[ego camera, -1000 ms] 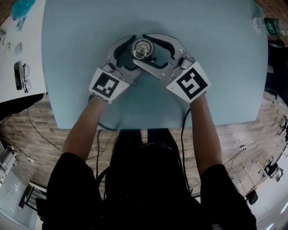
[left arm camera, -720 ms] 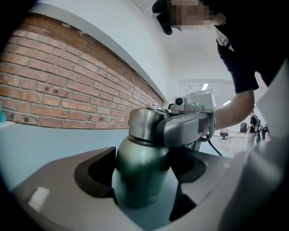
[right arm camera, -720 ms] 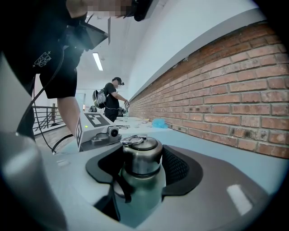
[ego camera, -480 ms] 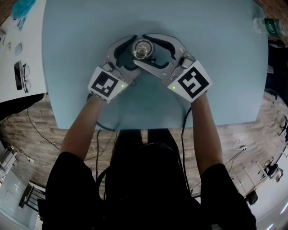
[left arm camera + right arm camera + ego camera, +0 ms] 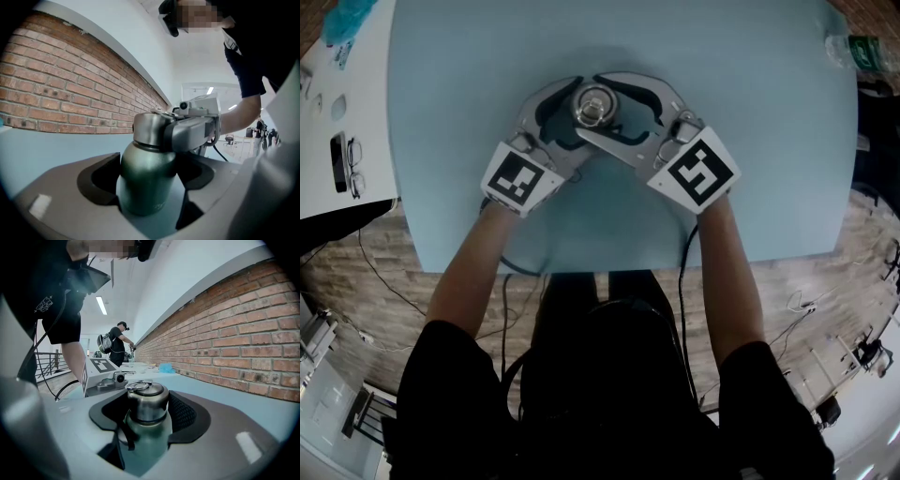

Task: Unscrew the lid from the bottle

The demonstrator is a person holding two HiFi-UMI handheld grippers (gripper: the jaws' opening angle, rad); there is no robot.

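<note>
Green metal bottle [image 5: 145, 187] stands upright on blue table [image 5: 750, 141], upper centre of head view. Left gripper [image 5: 150, 168] clamps its body; right gripper [image 5: 149, 416] pinches steel lid [image 5: 147, 401]. Prob. rigid, heavyish, slick: hold body firm, grip lid's sides, not top ring.

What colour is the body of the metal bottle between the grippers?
The bottle's body is dark green, under a silver metal lid; clearest in the left gripper view.
</note>
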